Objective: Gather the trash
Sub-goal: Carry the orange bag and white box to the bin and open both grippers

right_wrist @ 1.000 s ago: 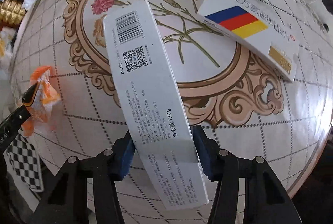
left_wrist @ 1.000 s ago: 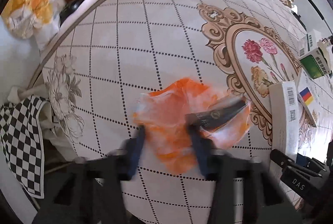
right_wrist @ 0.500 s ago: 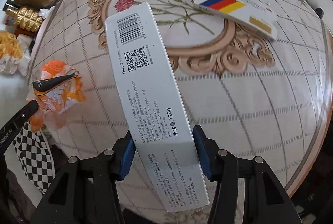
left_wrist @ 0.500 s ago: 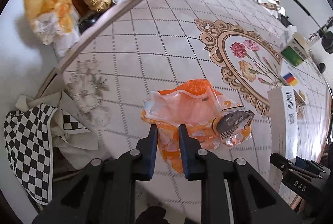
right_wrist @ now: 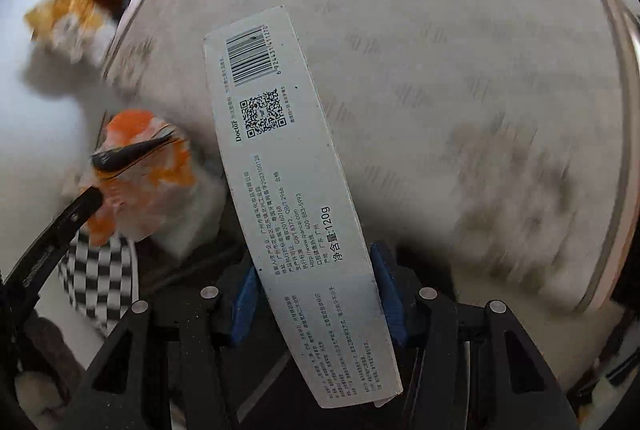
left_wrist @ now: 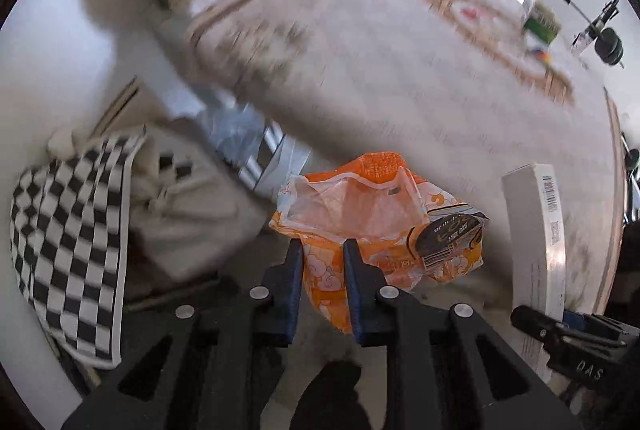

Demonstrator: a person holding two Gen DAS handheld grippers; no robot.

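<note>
Orange wrapper [left_wrist: 372,214] pinched by left gripper [left_wrist: 322,250]; white box [right_wrist: 296,190] clamped by right gripper [right_wrist: 314,270].

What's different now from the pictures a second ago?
The left gripper closed on the orange wrapper and lifted it off the table, out past its edge. The right gripper also pulled back, still clamped on the long white box. The green box stayed on the table.

We see crumpled orange plastic wrapper [left_wrist: 372,226] lifted off round patterned tablecloth table [left_wrist: 400,78], now past its edge; long white cardboard box [right_wrist: 296,198] raised likewise (background motion-blurred).
</note>
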